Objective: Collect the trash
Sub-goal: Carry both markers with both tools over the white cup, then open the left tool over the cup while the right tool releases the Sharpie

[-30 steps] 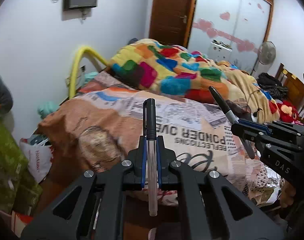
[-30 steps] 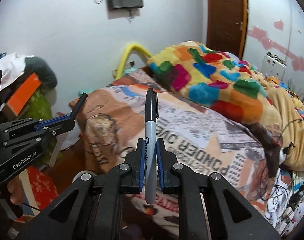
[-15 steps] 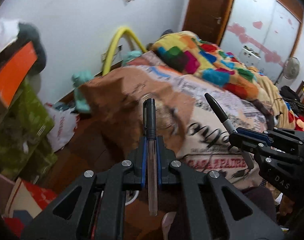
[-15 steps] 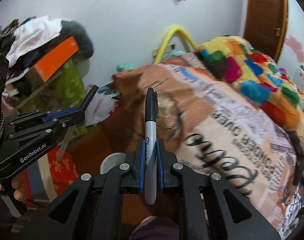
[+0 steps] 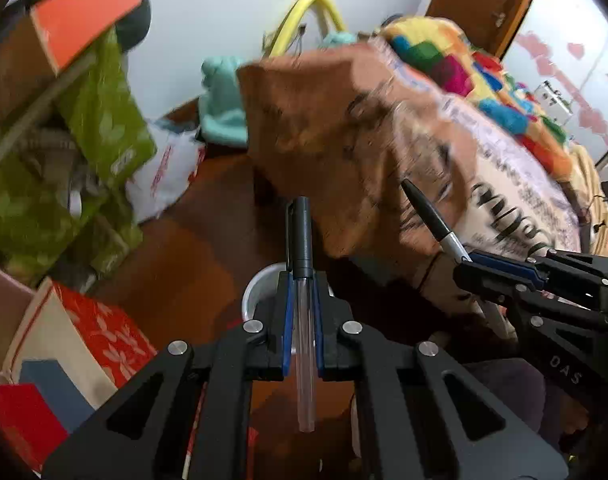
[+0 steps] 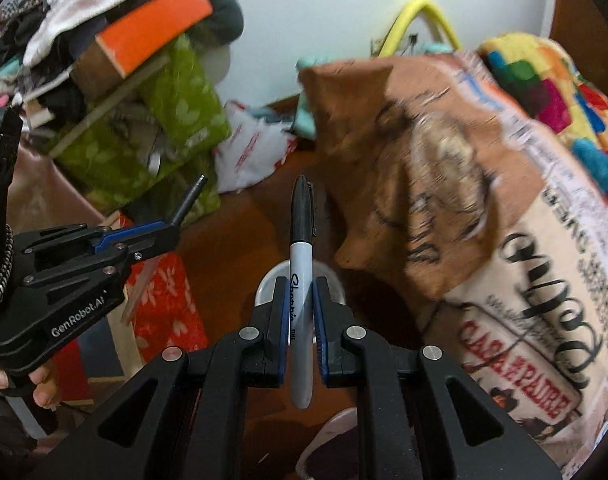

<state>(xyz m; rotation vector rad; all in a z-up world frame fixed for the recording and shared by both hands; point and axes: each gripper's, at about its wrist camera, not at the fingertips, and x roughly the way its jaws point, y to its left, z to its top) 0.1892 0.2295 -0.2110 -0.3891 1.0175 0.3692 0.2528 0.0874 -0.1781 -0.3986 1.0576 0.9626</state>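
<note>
My left gripper [image 5: 301,280] is shut on a clear pen with a black cap [image 5: 302,240], which stands up between the blue pads. My right gripper [image 6: 301,284] is shut on a black-capped Sharpie marker [image 6: 301,256]. Each gripper shows in the other view: the right one [image 5: 462,258] with its marker [image 5: 428,212] at the right edge, the left one [image 6: 175,228] with its pen [image 6: 189,198] at the left edge. A white round bin [image 5: 255,288] stands on the brown floor just behind both held pens, its rim [image 6: 269,276] partly hidden by the fingers.
A bed with a printed brown cover [image 6: 444,184] and a patchwork blanket [image 5: 456,64] fills the right. A pile of green bags [image 6: 175,120], an orange box [image 6: 151,40] and clothes is at the left. Red patterned boxes [image 5: 103,340] sit on the floor beside the bin.
Both grippers have swung left and tipped down from the bed toward the floor, each still gripping its pen. The white bin and the floor clutter have come into view.
</note>
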